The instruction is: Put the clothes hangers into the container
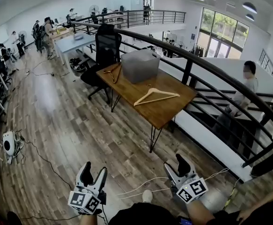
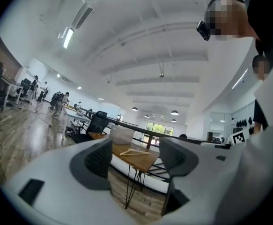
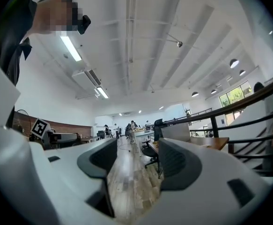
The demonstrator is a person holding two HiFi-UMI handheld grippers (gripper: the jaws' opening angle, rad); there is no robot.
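The left tongs (image 1: 93,173) and the right tongs (image 1: 176,168) are both wide and hold nothing. They point level, low over the floor, well apart from the table (image 1: 173,107). A light wooden hanger (image 1: 150,92) lies flat on the table, just in front of the grey container (image 1: 140,65). A darker thing beside the container looks like a second hanger (image 1: 112,73), but it is small and hard to see. Walk up close first. Keep the tongs wide, pinch the hanger near its hook, lift it and lower it into the open top.
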